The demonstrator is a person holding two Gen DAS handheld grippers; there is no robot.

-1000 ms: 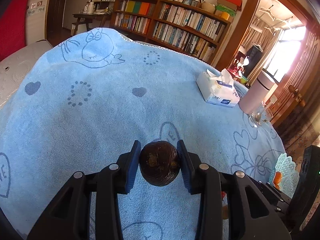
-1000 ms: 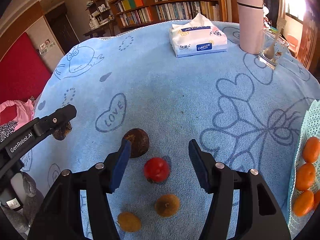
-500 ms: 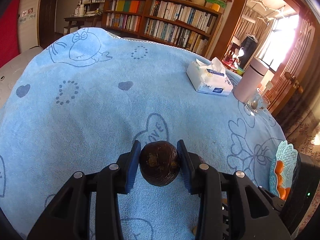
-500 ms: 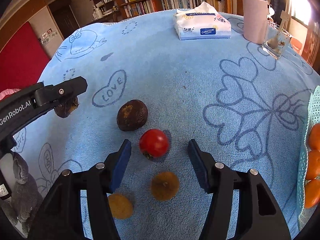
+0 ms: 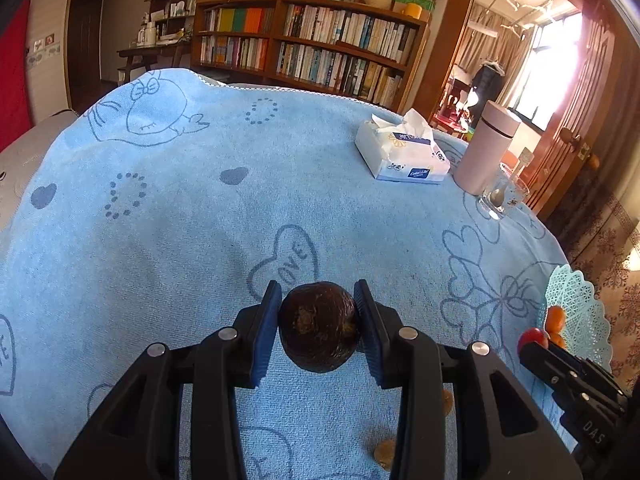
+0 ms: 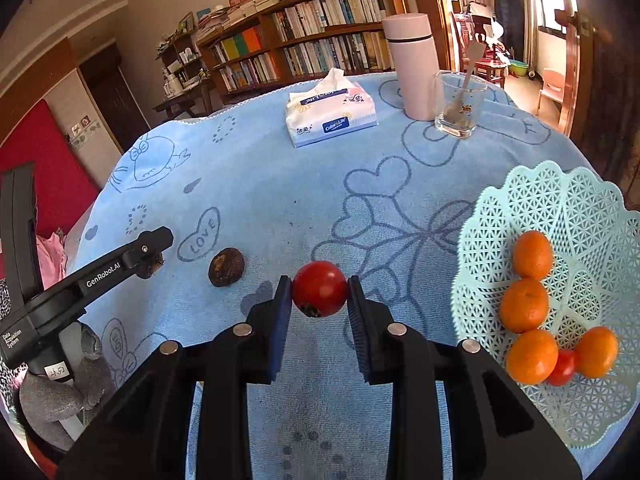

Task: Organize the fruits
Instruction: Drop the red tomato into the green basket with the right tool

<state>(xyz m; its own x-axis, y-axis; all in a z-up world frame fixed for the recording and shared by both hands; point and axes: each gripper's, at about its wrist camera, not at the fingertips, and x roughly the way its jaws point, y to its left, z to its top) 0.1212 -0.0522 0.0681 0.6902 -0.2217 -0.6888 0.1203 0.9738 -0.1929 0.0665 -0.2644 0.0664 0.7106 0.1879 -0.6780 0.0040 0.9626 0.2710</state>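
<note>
My left gripper (image 5: 318,322) is shut on a dark brown round fruit (image 5: 318,326), held above the blue cloth; it shows at the left of the right wrist view (image 6: 150,258). My right gripper (image 6: 319,296) is shut on a red tomato (image 6: 319,294), lifted above the cloth; its shadow lies to the left. A second dark brown fruit (image 6: 226,267) lies on the cloth left of it. A mint lattice basket (image 6: 580,208) at the right holds several oranges (image 6: 524,306) and a small red fruit (image 6: 562,368). Two small tan fruits (image 5: 385,449) lie low in the left wrist view.
A tissue box (image 6: 330,114), a pink flask (image 6: 412,66) and a glass with a spoon (image 6: 458,106) stand at the far side of the table. The blue cloth (image 6: 280,184) covers the table. A bookshelf stands behind.
My right gripper has closed on the tomato and lifted it toward the basket, which now shows more fully. My left gripper keeps its fruit and has shifted a little right.
</note>
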